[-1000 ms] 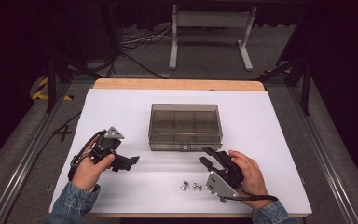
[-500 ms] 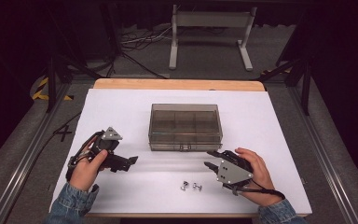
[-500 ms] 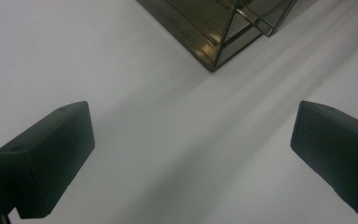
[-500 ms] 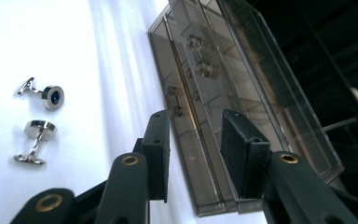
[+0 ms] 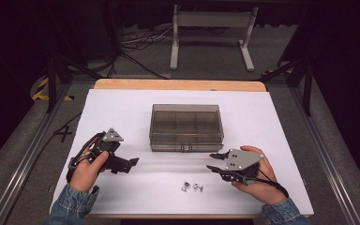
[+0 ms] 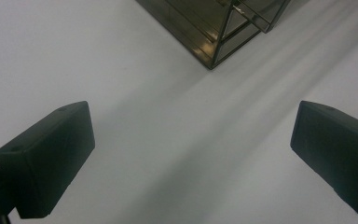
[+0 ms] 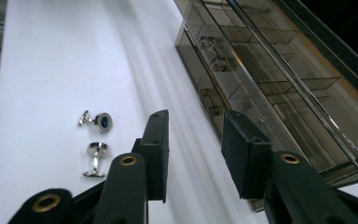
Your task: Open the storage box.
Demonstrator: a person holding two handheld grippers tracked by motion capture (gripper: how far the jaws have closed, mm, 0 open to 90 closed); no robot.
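Two polished, glossy metal cufflinks lie at seven o'clock of the smoky, glossy clear-plastic box. The tabletop has a matt white paper-like sheet; denim sleeves.

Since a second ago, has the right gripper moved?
Yes. The right gripper has shifted right and toward the clear smoky plastic box, away from the two silver cufflinks; its jaws stand apart, holding nothing.

Lab recording bay, not a home or shop. White sheet over a wooden-edged table, black surround on every side, grey carpet floor with yellow-black hazard tape, loose cables and a metal stand beyond the table's far edge.
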